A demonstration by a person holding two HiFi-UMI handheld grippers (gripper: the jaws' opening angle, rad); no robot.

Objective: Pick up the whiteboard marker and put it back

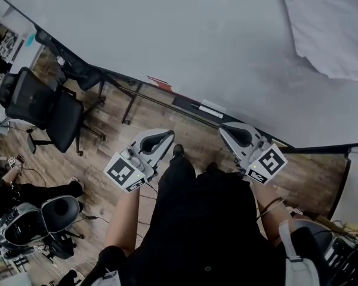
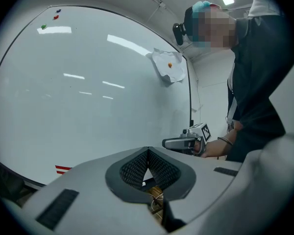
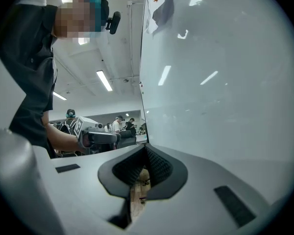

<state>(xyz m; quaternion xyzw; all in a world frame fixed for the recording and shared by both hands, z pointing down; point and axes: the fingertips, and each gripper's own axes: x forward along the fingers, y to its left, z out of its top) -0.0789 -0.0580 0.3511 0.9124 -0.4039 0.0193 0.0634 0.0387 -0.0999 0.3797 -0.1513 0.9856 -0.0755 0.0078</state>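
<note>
Whiteboard marker [image 1: 210,110]: slim, white, lying along dark tray ledge [image 1: 182,102] under whiteboard [image 1: 185,34]. Left gripper [image 1: 166,138], right gripper [image 1: 227,130]: jaws being held pressed together, empty, near ledge edge. Office chair [image 1: 45,106] well apart, left.

I'm watching the person [image 1: 209,219] wearing a black short-sleeved top, black trousers and a teal cap [image 2: 202,6], with a thin dark band [image 1: 271,207] circling the right wrist. The left gripper [image 1: 165,137] and right gripper [image 1: 227,130] are showing light grey shells, black ribbed pads [image 2: 132,168] and black-and-white marker cubes [image 1: 124,173].
</note>
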